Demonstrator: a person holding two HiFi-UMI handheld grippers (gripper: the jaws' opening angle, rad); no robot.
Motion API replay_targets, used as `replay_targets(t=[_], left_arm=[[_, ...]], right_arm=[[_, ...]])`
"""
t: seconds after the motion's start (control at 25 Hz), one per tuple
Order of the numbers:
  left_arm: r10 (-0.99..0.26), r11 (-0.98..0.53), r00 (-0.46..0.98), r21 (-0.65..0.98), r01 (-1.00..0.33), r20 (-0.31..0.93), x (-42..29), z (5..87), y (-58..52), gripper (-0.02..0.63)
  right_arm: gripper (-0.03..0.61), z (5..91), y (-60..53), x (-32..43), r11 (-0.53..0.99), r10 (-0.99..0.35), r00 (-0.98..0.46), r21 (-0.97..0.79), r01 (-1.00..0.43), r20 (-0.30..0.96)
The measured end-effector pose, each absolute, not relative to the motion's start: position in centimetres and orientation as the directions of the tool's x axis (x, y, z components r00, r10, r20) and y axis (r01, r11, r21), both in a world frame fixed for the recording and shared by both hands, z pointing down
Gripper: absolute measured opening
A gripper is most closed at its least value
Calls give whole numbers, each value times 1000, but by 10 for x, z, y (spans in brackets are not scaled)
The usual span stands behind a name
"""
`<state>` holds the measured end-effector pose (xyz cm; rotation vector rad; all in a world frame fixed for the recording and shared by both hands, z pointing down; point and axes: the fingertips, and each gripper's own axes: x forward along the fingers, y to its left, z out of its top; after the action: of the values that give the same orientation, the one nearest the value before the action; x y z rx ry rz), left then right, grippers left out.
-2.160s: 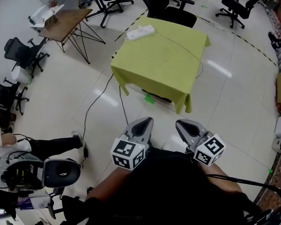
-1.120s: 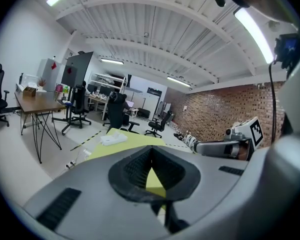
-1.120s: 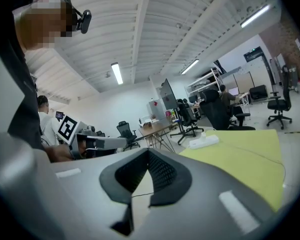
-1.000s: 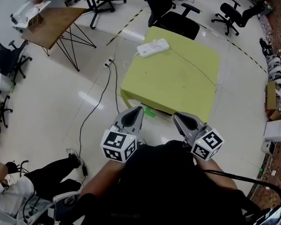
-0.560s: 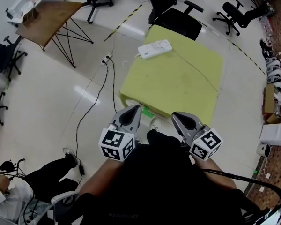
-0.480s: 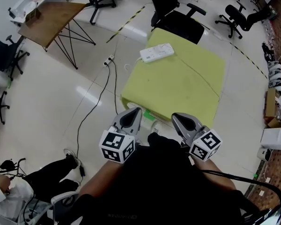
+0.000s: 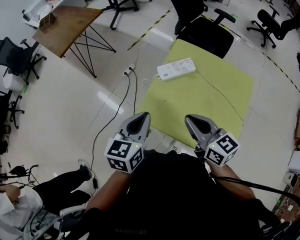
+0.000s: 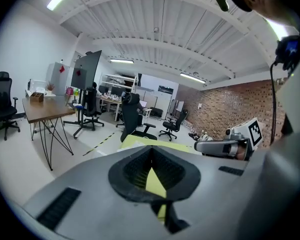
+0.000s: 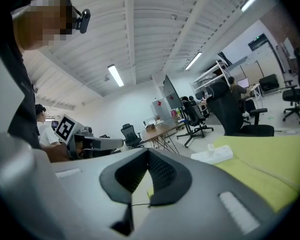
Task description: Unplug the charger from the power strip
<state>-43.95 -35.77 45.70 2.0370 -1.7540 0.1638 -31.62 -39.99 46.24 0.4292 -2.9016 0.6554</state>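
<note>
A white power strip [image 7: 176,69] lies at the far left corner of a table under a yellow-green cloth [image 7: 210,109]. In the right gripper view the power strip [image 9: 219,155] carries a small white charger [image 9: 210,147] standing plugged in. A thin cable [image 7: 225,98] runs from the strip across the cloth. My left gripper [image 7: 141,117] and right gripper [image 7: 192,120] are held side by side at the table's near edge, well short of the strip. Both are shut with nothing between the jaws, as the left gripper view [image 8: 150,149] and right gripper view [image 9: 148,151] also show.
A black office chair [image 7: 205,31] stands behind the table. A wooden table [image 7: 65,21] on wire legs is at the far left, with more chairs [image 7: 15,54] nearby. A floor cable [image 7: 112,109] runs past the table's left side. A seated person [image 7: 20,204] is at the lower left.
The view and both grippers have come closer to the yellow-green table; its near edge now lies right under the gripper tips. Both grippers stayed shut.
</note>
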Motion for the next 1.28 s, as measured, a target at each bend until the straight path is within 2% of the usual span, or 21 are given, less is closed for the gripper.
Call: replay_targets(t=[0.16, 0.4, 0.72, 1.0, 1.28], left_arm=[[-903, -78, 175, 251, -965, 392, -428, 468, -377, 6], [-855, -137, 251, 269, -953, 454, -411, 484, -402, 6], [-820, -144, 266, 267, -953, 507, -436, 514, -434, 6], [-792, -181, 293, 254, -950, 535, -475, 533, -463, 6], [-763, -209, 340, 288, -935, 550, -502, 555, -474, 6]], right_arm=[[3, 476, -423, -310, 860, -231, -954, -418, -293, 193], [3, 490, -446, -303, 833, -259, -944, -447, -326, 205], [3, 529, -496, -314, 792, -314, -907, -448, -414, 282], [3, 580, -540, -358, 741, -299, -868, -477, -473, 396], [94, 643, -605, -378, 749, -370, -734, -285, -598, 569]])
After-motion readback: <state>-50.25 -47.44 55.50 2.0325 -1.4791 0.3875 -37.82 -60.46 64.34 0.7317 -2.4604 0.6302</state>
